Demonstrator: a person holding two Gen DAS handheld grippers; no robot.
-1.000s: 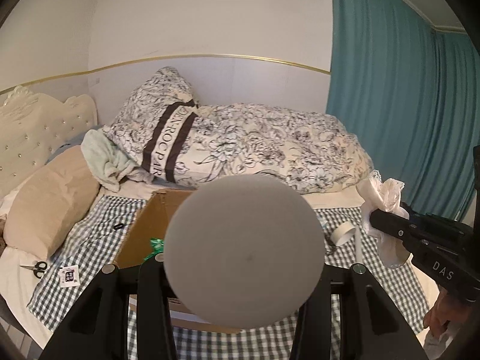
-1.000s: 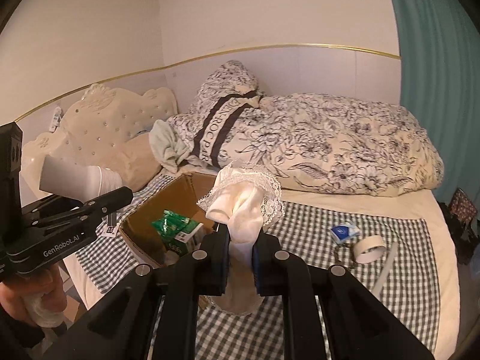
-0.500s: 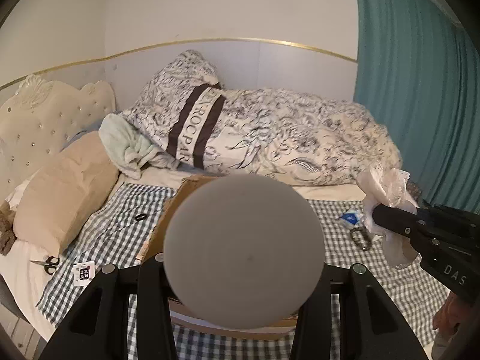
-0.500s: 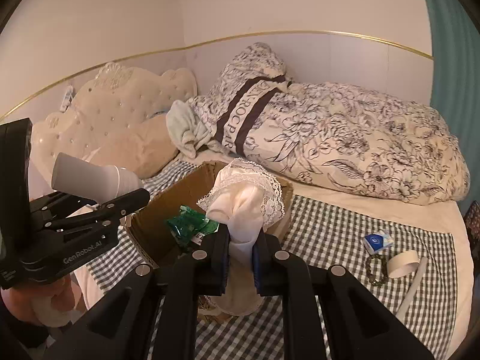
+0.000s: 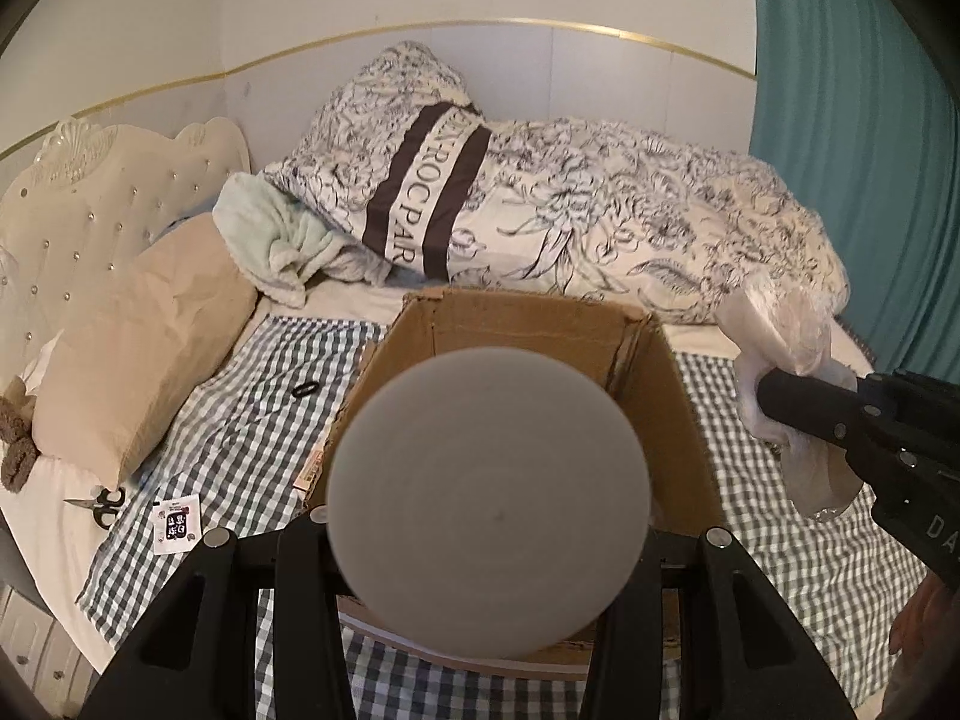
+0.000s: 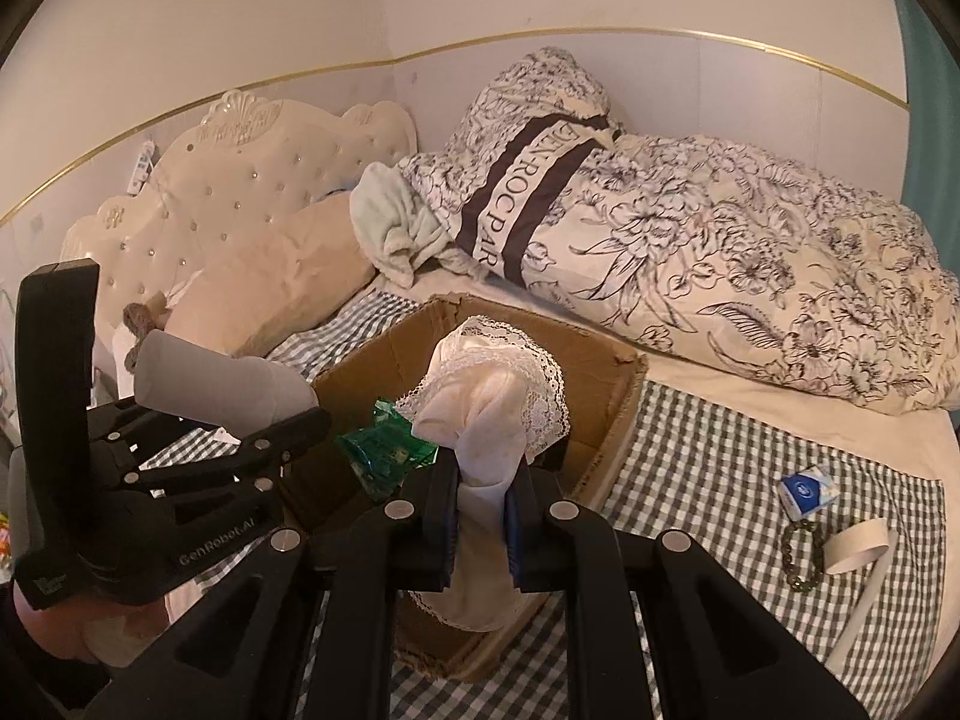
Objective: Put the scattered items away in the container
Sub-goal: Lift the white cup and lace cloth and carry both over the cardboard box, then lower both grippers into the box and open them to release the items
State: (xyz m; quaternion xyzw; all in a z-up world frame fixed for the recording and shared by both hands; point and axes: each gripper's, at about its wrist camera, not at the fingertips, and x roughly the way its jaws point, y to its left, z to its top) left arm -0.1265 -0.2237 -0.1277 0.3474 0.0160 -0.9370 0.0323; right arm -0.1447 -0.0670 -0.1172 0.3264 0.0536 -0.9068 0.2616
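An open cardboard box (image 5: pixel 540 324) stands on the checked bed cover, and a green packet (image 6: pixel 384 456) lies inside it. My left gripper (image 5: pixel 489 519) is shut on a grey cylinder (image 5: pixel 489 501), whose round end hides most of the box's inside. From the right wrist, that grey cylinder (image 6: pixel 222 384) and the left gripper (image 6: pixel 282 414) hang at the box's left rim (image 6: pixel 600 372). My right gripper (image 6: pixel 483 480) is shut on a white lace-trimmed sock (image 6: pixel 486 414) over the box's near edge. The sock (image 5: pixel 786 336) and right gripper (image 5: pixel 774 402) show right of the box.
Scissors (image 5: pixel 102 501), a printed card (image 5: pixel 174 522) and a black hair ring (image 5: pixel 305 389) lie left of the box. On its right are a blue-white packet (image 6: pixel 807 489), a bead bracelet (image 6: pixel 801 555) and a tape roll (image 6: pixel 855 543). A floral duvet (image 6: pixel 720 252) and pillows lie behind.
Both grippers have moved forward and down toward the box, which now looks larger and closer. The grey cylinder and the sock stay gripped as before.
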